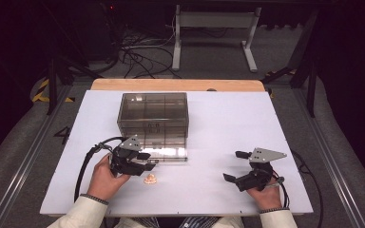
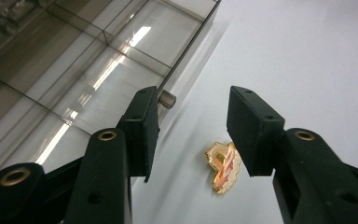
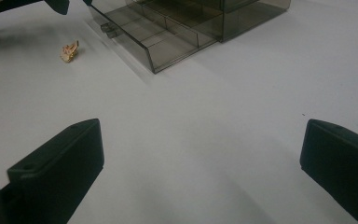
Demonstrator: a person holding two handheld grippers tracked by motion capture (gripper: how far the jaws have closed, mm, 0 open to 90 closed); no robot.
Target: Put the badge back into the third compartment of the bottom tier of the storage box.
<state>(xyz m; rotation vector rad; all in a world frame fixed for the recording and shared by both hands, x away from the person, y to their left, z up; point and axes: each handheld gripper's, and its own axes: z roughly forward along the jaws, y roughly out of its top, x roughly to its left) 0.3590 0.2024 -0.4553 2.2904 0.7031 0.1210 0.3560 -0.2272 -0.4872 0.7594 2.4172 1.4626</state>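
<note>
Lab, dark room, floor cables (image 1: 138, 59), taped markings (image 1: 42, 90)

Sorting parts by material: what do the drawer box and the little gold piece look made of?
The drawer box looks like smoky, glossy clear plastic: its dividers show through and it reflects light. The gold piece looks like shiny metal with pinkish enamel, perhaps a pin; uncertain.

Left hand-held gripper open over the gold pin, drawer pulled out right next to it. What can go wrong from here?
1. The pin lies flat on the white table; the left hand-held gripper may skid it away rather than pinch it.
2. The open drawer and its knob sit close beside one finger, so closing or lifting could knock the drawer.
3. The right hand-held gripper is open and far off, offering no backup.
</note>
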